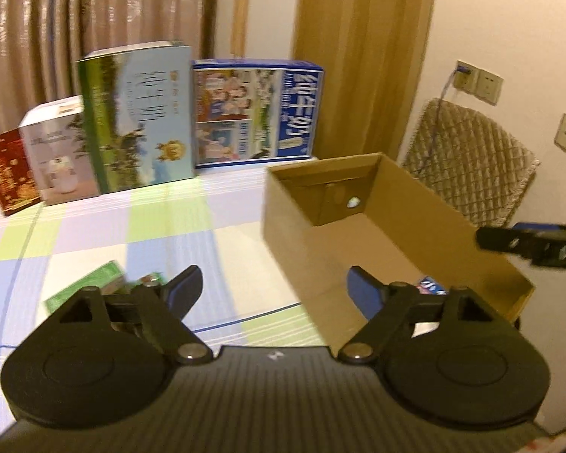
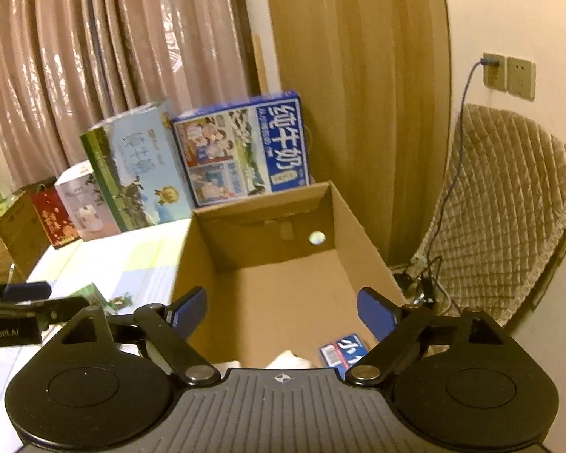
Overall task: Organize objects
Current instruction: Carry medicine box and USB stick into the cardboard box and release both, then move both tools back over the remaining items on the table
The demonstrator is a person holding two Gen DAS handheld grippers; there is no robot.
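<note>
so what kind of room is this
Probably a room in a home, maybe a bedroom: floor-length curtains, wall sockets, a quilted chair cover, and milk cartons behind a cardboard box on checked cloth.

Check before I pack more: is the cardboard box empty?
Not empty. The cardboard box holds a blue packet and something white.

Cardboard box (image 2: 283,283) lies open-topped; tall cartons (image 1: 139,117) wall the table's far edge.
</note>
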